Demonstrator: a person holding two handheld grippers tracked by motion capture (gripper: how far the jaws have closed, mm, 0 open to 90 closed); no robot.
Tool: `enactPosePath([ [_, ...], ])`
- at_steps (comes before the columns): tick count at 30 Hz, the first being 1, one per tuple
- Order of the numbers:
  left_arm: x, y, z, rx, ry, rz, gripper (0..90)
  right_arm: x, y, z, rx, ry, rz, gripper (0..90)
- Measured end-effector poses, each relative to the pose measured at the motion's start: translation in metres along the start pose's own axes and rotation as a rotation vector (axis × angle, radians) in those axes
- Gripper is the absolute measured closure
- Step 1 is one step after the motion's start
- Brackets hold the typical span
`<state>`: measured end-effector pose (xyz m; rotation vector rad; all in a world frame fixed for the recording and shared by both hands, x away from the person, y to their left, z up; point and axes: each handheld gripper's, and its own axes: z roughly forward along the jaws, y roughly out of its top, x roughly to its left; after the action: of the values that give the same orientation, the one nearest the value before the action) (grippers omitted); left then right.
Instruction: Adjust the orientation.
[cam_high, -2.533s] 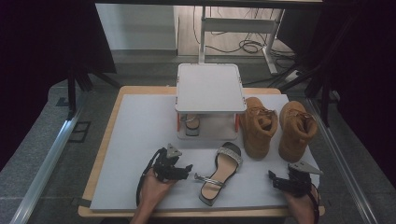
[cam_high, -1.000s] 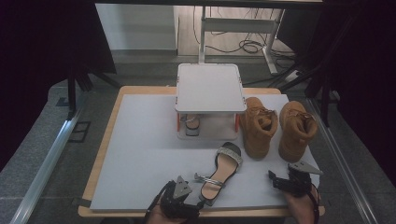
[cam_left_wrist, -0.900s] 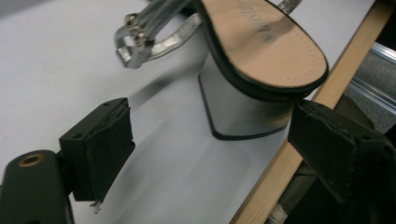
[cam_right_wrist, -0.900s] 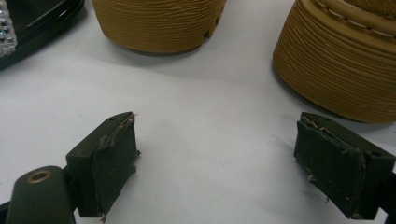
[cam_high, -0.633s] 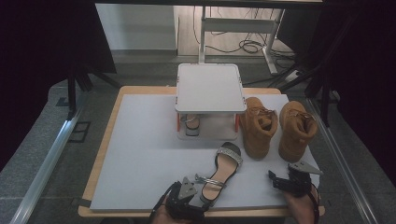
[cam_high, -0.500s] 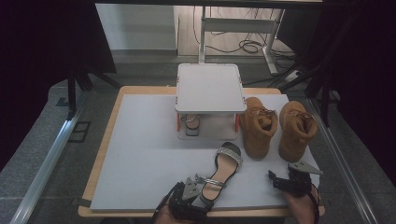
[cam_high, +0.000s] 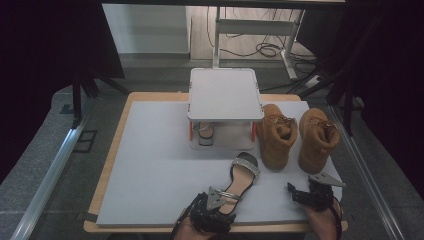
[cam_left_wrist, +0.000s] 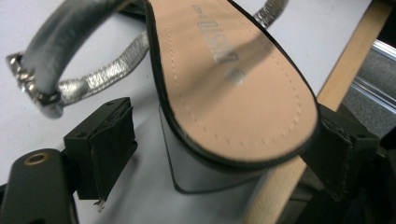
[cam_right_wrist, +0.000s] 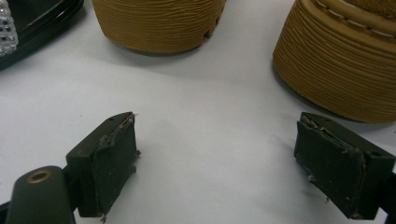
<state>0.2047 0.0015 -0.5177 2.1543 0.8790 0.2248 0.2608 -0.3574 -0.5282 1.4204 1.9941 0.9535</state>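
A black sandal (cam_high: 243, 172) with silver straps lies on the grey mat near the front edge, toe toward the back. My left gripper (cam_high: 224, 199) is at its heel end. In the left gripper view the tan insole and block heel (cam_left_wrist: 210, 172) sit between the open jaws. The left pad (cam_left_wrist: 109, 149) stands clear of the heel, and the right pad (cam_left_wrist: 336, 154) is close to the sole's edge. My right gripper (cam_high: 291, 192) rests at the front right, open over bare mat (cam_right_wrist: 219, 140). The two tan boots (cam_right_wrist: 159, 23) stand just beyond it.
A white two-level stand (cam_high: 225, 95) sits at the back middle of the mat (cam_high: 150, 165), with a second sandal (cam_high: 204, 132) under its top shelf. The tan boots (cam_high: 275, 135) (cam_high: 316, 137) stand upright right of the stand. The wooden table edge (cam_high: 107, 170) frames the mat.
My left gripper has moved right along the front edge, from left of the sandal to its heel, which now sits between the jaws. The right gripper has not moved.
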Motion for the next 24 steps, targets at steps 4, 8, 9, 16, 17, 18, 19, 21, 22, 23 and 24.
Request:
enactPosePath([
  [4, -0.003, 0.004, 0.004, -0.001, 0.022, 0.004, 16.6, 0.000, 0.000, 0.000, 0.000, 0.000, 0.000, 12.8],
  [8, -0.004, 0.007, 0.008, 0.003, 0.037, -0.006, 18.7, 0.000, 0.000, 0.000, 0.000, 0.000, 0.000, 12.8],
  [9, -0.004, 0.008, 0.009, 0.008, 0.039, -0.010, 18.8, 0.000, 0.000, 0.000, 0.000, 0.000, 0.000, 12.8],
  [16, -0.002, 0.013, 0.014, 0.006, 0.058, -0.024, 20.9, 0.000, 0.000, 0.000, 0.000, 0.000, 0.000, 12.8],
  [17, -0.001, 0.013, 0.014, 0.008, 0.062, -0.019, 20.7, 0.000, 0.000, 0.000, 0.000, 0.000, 0.000, 12.8],
  [18, -0.001, 0.013, 0.014, 0.009, 0.066, -0.014, 20.8, 0.000, 0.000, 0.000, 0.000, 0.000, 0.000, 12.8],
  [19, 0.000, 0.014, 0.012, 0.012, 0.075, -0.005, 21.1, 0.000, 0.000, 0.000, 0.000, 0.000, 0.000, 12.8],
  [21, 0.002, 0.014, 0.010, 0.012, 0.091, -0.004, 22.1, 0.000, 0.000, 0.000, 0.000, 0.000, 0.000, 12.8],
  [22, 0.004, 0.014, 0.009, 0.011, 0.100, -0.003, 22.9, 0.000, 0.000, 0.000, 0.000, 0.000, 0.000, 12.8],
  [23, 0.006, 0.014, 0.007, 0.004, 0.109, -0.011, 23.7, 0.000, 0.000, 0.000, 0.000, 0.000, 0.000, 12.8],
  [24, 0.009, 0.014, 0.005, 0.005, 0.116, -0.011, 25.0, 0.000, 0.000, 0.000, 0.000, 0.000, 0.000, 12.8],
])
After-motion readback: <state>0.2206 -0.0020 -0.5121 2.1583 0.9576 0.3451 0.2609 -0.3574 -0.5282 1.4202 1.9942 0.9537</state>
